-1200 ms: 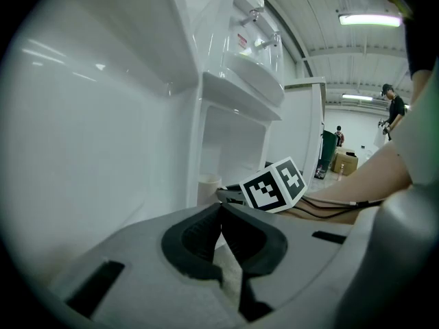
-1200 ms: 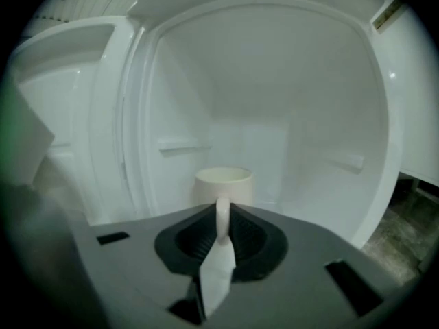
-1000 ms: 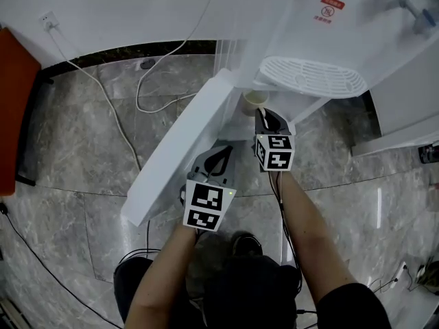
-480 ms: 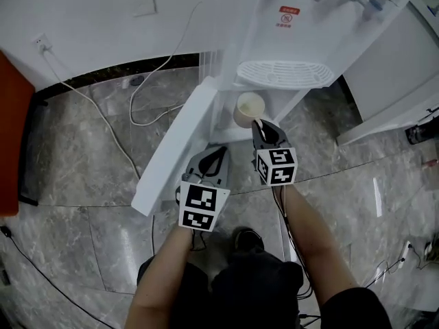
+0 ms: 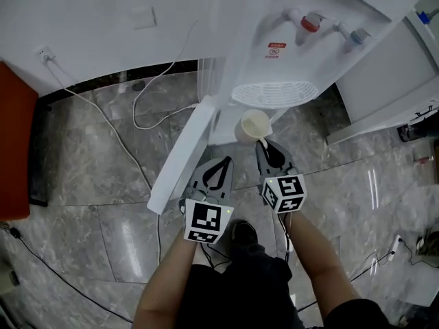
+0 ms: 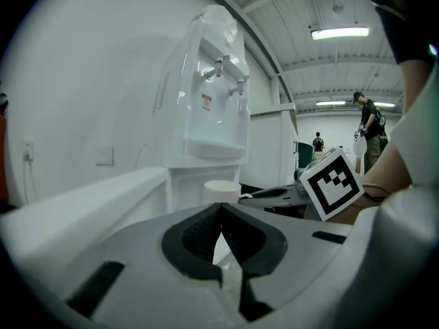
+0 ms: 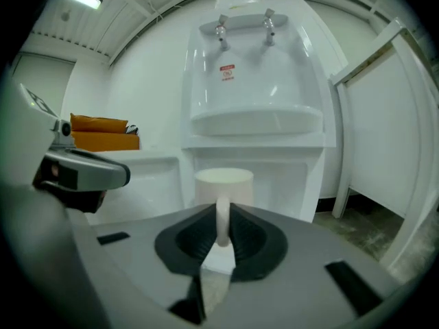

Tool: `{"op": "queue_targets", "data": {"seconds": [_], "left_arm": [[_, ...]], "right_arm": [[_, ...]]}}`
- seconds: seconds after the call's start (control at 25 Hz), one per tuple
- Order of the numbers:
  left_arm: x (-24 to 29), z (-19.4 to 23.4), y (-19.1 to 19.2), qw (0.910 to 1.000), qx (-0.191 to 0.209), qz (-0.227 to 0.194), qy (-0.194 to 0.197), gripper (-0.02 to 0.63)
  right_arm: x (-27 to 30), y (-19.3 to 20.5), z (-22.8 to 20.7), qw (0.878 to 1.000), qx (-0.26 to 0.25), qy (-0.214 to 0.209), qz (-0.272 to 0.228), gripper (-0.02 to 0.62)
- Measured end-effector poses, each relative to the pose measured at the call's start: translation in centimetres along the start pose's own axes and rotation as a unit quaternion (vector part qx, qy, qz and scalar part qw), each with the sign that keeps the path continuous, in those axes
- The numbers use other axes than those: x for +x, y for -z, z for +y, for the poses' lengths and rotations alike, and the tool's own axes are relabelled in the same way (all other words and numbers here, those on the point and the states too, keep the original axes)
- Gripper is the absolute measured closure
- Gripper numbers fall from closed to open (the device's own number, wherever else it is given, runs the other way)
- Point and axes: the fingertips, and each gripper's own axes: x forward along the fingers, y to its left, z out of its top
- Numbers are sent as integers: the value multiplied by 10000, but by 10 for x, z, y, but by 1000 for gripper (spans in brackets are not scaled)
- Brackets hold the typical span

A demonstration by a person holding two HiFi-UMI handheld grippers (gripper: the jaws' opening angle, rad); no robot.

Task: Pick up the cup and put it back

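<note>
Right gripper [image 5: 263, 144] pinched nearly shut on cup [image 5: 252, 125] handle; cup just ahead of jaws. Left gripper [image 5: 221, 163] shut, empty. I judge pick-up done; next, set cup down ahead under dispenser [image 5: 274, 43] and release.

There is one cup [image 5: 252, 124], one water dispenser [image 5: 274, 67] with two taps, a red tap [image 5: 310, 24] and a blue tap [image 5: 353, 37], one drip tray [image 5: 274, 93], one wall socket [image 5: 44, 52], and two grippers, the left gripper [image 5: 223, 160] and the right gripper [image 5: 263, 144].
</note>
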Motion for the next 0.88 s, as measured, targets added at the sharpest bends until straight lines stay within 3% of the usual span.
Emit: {"op": "queue_targets", "data": {"seconds": [0.2, 0.48, 0.88], "left_arm": [[-28, -8, -46, 9994, 205, -170, -224, 596], [-78, 27, -126, 9988, 212, 134, -412, 596], [-178, 21, -272, 9983, -29, 108, -574, 596]], "right_arm": [[-45, -32, 10, 9997, -73, -72, 217, 554], [-102, -104, 18, 9990, 208, 226, 316, 554], [-215, -258, 38, 9977, 301, 593, 83, 554]]}}
